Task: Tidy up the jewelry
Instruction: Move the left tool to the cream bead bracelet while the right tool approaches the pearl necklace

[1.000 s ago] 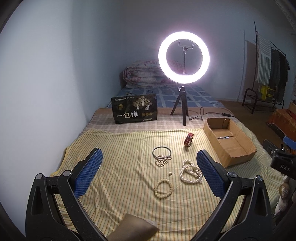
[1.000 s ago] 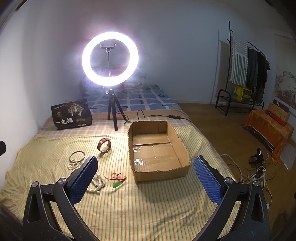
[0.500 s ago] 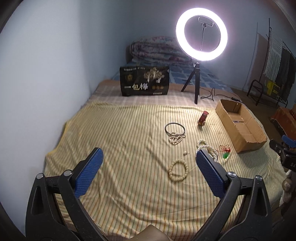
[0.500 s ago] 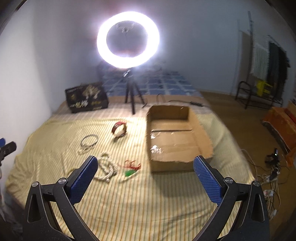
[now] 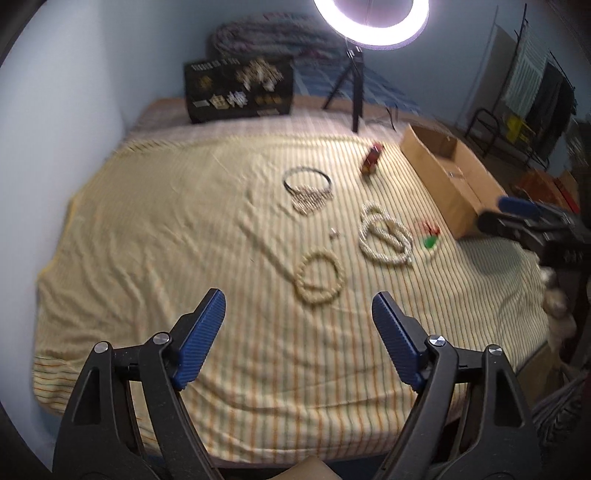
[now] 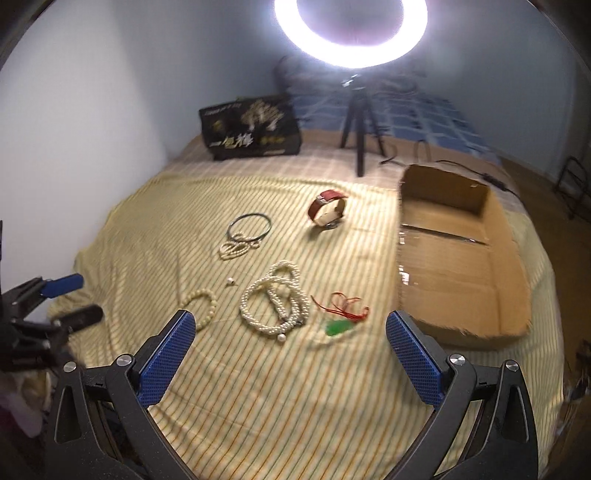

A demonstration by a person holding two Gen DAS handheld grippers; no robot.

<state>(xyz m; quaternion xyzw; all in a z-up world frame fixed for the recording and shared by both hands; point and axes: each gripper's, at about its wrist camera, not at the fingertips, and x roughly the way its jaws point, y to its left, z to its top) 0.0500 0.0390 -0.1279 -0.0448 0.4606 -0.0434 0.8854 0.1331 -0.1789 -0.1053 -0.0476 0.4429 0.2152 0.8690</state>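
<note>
A glowing ring light [image 6: 351, 33] on a tripod stands on the bed against pale blue walls [image 6: 110, 92].

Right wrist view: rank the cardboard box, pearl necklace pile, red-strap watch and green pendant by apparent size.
1. cardboard box
2. pearl necklace pile
3. red-strap watch; lies farther back, so its rank against the pendant is unsure
4. green pendant

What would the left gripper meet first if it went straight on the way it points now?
Probably the beaded bracelet: it lies on the striped bedsheet just ahead of the open left gripper, roughly on its centre line. Depth is hard to judge in this blurred fisheye view, so it might touch the sheet first.
</note>
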